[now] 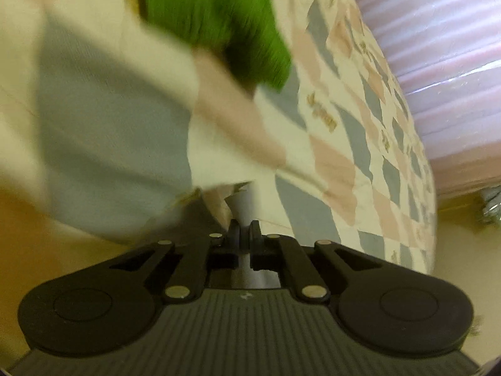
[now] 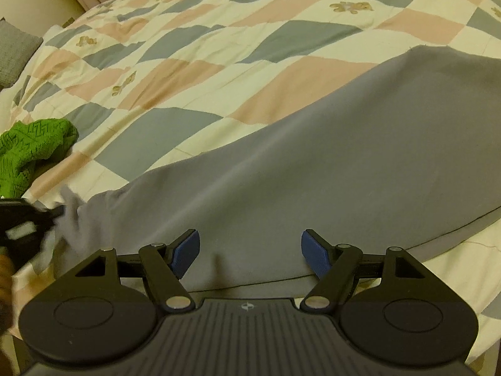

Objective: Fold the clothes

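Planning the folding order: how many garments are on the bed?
2: grey garment spread before the right gripper, corner pinched by the left gripper; green knit beyond it. Others may be hidden.

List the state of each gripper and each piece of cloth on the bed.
left gripper: shut on a bunched corner of the grey garment, blurred.
right gripper: open, holding nothing, over the garment's near hem.
grey garment: spread mostly flat, unfolded, left corner lifted.
green knit: crumpled in a heap, untouched.
checked quilt: spread over the bed, lightly wrinkled.
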{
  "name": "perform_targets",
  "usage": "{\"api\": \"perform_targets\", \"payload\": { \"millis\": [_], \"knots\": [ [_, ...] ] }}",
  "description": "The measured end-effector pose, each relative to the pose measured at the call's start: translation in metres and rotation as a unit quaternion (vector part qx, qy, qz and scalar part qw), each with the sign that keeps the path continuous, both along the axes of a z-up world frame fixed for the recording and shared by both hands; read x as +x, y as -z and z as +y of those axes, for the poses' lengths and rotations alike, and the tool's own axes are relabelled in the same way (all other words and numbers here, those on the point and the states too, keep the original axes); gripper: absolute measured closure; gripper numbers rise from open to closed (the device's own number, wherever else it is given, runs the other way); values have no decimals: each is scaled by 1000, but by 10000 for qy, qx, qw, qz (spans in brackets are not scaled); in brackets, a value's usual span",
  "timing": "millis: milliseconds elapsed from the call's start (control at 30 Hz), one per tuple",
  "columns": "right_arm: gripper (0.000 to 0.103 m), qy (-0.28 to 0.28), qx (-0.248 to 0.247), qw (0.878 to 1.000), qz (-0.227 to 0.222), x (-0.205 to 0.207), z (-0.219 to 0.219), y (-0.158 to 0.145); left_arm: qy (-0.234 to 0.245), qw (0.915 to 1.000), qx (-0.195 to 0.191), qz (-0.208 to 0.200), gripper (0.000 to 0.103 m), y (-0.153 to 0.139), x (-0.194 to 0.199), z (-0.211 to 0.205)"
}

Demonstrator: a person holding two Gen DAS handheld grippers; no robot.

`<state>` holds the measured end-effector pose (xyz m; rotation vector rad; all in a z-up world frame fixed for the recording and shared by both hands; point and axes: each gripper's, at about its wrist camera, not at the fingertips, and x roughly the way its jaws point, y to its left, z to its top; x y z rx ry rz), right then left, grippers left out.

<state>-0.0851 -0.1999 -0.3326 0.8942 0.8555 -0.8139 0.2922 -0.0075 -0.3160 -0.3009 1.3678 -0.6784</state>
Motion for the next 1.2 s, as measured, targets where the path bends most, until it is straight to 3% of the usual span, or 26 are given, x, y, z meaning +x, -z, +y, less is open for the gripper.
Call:
{"api": "perform_targets", "payload": {
  "millis": [100, 133, 167, 200, 267, 367, 433, 500, 567, 633, 700, 800, 867, 933, 967, 1000, 1033, 1100, 1133, 1200],
  "knots": [
    [28, -14, 42, 10000, -42, 3, -1, 1, -173, 9973, 461, -553, 91, -40, 6, 25],
    [28, -31, 52, 10000, -59, 5, 0, 2, -100, 9933, 804, -828, 76, -44, 8, 28],
    [28, -61, 69, 9999, -85, 8, 2, 2, 11, 9904, 1039, -909, 72, -40, 11, 30],
    [28, -92, 88, 9999, -113, 12, 3, 3, 1, 9906, 1124, -778, 75, -34, 14, 36],
    [28, -162, 115, 9997, -151, 19, 7, 3, 60, 9966, 805, -156, 75, -18, 14, 49],
    [28, -392, -11, 9991, -129, 29, 14, -1, 270, 9983, 420, 288, 74, 2, -4, 45],
    [29, -999, -412, 9941, 11, 41, 28, -6, 313, 9975, 413, 491, 75, 19, -15, 40],
    [33, -1812, -929, 9790, 126, 55, 48, -12, 221, 9969, 358, 669, 75, 34, -20, 41],
    [41, -2691, -1486, 9512, 268, 70, 73, -16, 141, 9967, 315, 736, 75, 45, -21, 39],
    [51, -3627, -2066, 9077, 438, 86, 105, -14, 126, 9971, 312, 680, 75, 47, -20, 38],
    [59, -4227, -2571, 8665, 660, 97, 130, -4, 204, 9976, 341, 570, 75, 48, -20, 36],
    [66, -4972, -3340, 7938, 1055, 110, 162, 16, 717, 9959, 542, -43, 75, 39, -27, 28],
    [70, -5341, -3712, 7478, 1330, 115, 174, 34, 1265, 9865, 742, -734, 75, 30, -37, 21],
    [82, -5643, -3936, 7095, 1525, 116, 180, 50, 2017, 9624, 940, -1560, 75, 22, -53, 13],
    [101, -5724, -3938, 7033, 1506, 116, 178, 52, 2487, 9400, 1057, -2082, 75, 18, -65, 10],
    [103, -5796, -3930, 6985, 1473, 117, 176, 52, 2948, 9119, 1171, -2605, 74, 13, -77, 8],
    [103, -5685, -3782, 7186, 1319, 117, 167, 45, 3416, 8750, 1292, -3177, 74, 10, -90, 5],
    [103, -5378, -3426, 7642, 965, 119, 144, 29, 4226, 7925, 1423, -4159, 74, 10, -117, 6],
    [103, -5161, -3104, 7951, 724, 119, 128, 21, 4603, 7441, 1476, -4612, 74, 14, -130, 5],
    [103, -4545, -2480, 8549, 337, 121, 93, 9, 5194, 6578, 1560, -5226, 74, 26, -148, 0]
  ]
}}
